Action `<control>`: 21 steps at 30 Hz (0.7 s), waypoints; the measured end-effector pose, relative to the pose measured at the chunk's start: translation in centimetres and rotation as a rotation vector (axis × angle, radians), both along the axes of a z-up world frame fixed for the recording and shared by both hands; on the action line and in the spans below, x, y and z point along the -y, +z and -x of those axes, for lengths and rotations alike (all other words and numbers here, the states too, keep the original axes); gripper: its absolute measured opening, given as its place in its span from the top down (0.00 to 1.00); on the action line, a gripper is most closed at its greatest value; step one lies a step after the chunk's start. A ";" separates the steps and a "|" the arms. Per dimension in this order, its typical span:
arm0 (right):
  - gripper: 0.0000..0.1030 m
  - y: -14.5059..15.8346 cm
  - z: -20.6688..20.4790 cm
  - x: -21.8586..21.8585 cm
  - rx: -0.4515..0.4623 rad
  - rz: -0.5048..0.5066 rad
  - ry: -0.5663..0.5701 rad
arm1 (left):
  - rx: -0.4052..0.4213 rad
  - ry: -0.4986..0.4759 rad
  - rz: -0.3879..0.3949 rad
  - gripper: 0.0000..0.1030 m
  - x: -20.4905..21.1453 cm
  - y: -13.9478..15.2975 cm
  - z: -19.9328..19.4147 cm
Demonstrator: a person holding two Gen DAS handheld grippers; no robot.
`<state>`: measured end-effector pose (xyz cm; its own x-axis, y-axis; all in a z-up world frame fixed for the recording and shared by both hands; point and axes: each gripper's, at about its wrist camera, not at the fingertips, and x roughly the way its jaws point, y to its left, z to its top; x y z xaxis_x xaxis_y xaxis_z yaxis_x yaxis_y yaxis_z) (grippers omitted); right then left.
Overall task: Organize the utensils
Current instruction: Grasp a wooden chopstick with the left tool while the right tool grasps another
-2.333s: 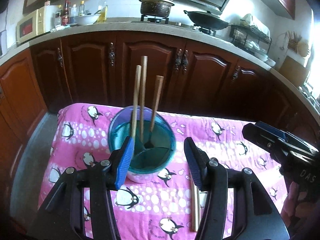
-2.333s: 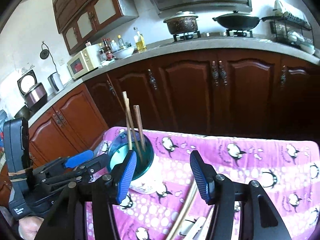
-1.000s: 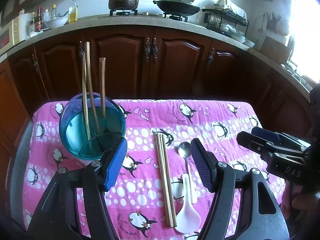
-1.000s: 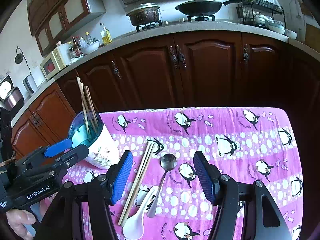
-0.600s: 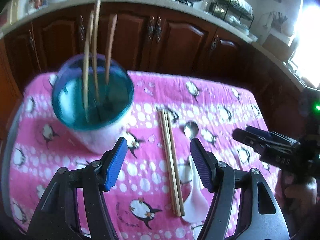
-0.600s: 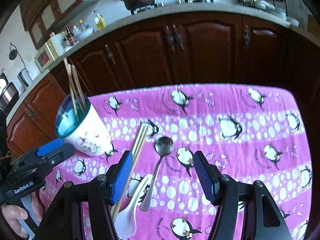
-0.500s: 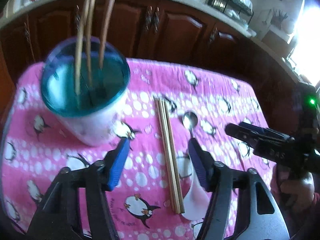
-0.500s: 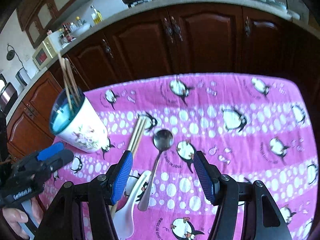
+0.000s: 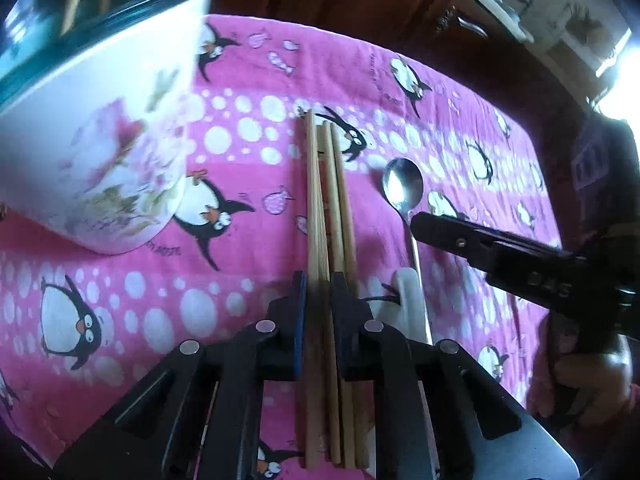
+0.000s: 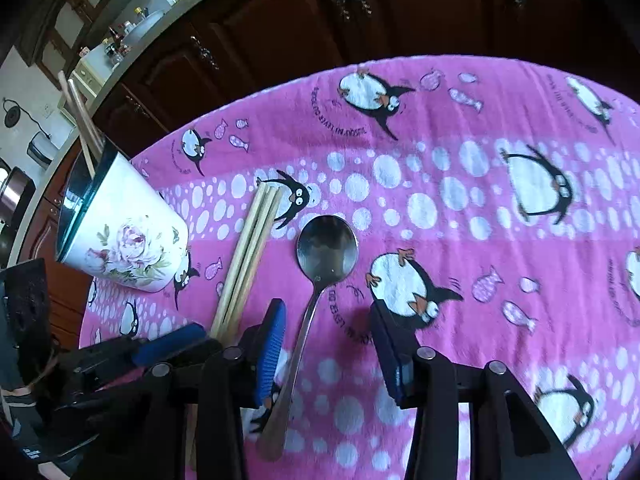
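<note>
Wooden chopsticks (image 9: 326, 208) lie side by side on the pink penguin cloth (image 9: 248, 80). My left gripper (image 9: 319, 285) is shut on the leftmost of them, down at the cloth. A white floral holder cup (image 9: 92, 152) with a teal rim stands to the left, with three chopsticks in it. A metal spoon (image 10: 320, 264) lies right of the chopsticks (image 10: 248, 256). My right gripper (image 10: 326, 316) is open, with its jaws on either side of the spoon's handle. A white ceramic spoon (image 9: 406, 296) lies partly hidden between the grippers. The cup also shows in the right wrist view (image 10: 124, 236).
Dark wooden kitchen cabinets (image 10: 360, 12) stand behind the table. A counter with bottles and a microwave (image 10: 132, 28) runs at the far left. The right half of the cloth (image 10: 540, 240) holds no objects.
Both grippers have dropped down to the cloth. The left jaws have closed on the chopsticks. The right gripper has come down over the metal spoon's handle, still open.
</note>
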<state>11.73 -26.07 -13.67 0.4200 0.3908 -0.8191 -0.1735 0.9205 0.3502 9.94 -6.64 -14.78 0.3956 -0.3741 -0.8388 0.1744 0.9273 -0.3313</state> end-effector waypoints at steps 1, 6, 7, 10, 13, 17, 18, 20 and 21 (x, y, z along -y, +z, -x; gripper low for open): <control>0.65 -0.2 -0.2 -0.1 -0.004 0.000 0.004 | 0.002 0.003 -0.001 0.93 -0.3 0.1 0.1; 1.00 -0.7 -0.7 -0.1 -0.006 -0.001 0.025 | -0.001 0.001 -0.022 0.96 -1.9 0.5 1.4; 1.00 -0.6 -0.4 0.3 -0.010 -0.006 0.027 | -0.002 -0.003 -0.027 0.96 -2.1 0.5 1.8; 1.00 -0.4 0.7 1.2 -0.014 -0.016 0.037 | -0.013 -0.003 -0.032 0.96 -2.8 0.2 2.7; 1.00 0.1 1.5 2.3 0.017 -0.019 0.010 | -0.011 -0.006 -0.023 0.96 -3.1 0.2 3.5; 0.66 0.5 0.1 2.7 0.018 -0.036 -0.019 | -0.010 0.006 0.003 0.94 -3.1 0.4 3.3; 0.62 0.7 -0.3 2.6 0.031 -0.037 -0.015 | -0.005 0.015 0.007 0.88 -3.1 0.5 3.1; 0.62 1.0 -1.3 2.1 0.078 -0.016 -0.005 | 0.002 0.030 0.006 0.80 -2.8 0.6 2.6; 0.62 0.9 -1.7 1.9 0.083 -0.014 0.000 | 0.002 0.037 0.003 0.80 -2.7 0.5 2.2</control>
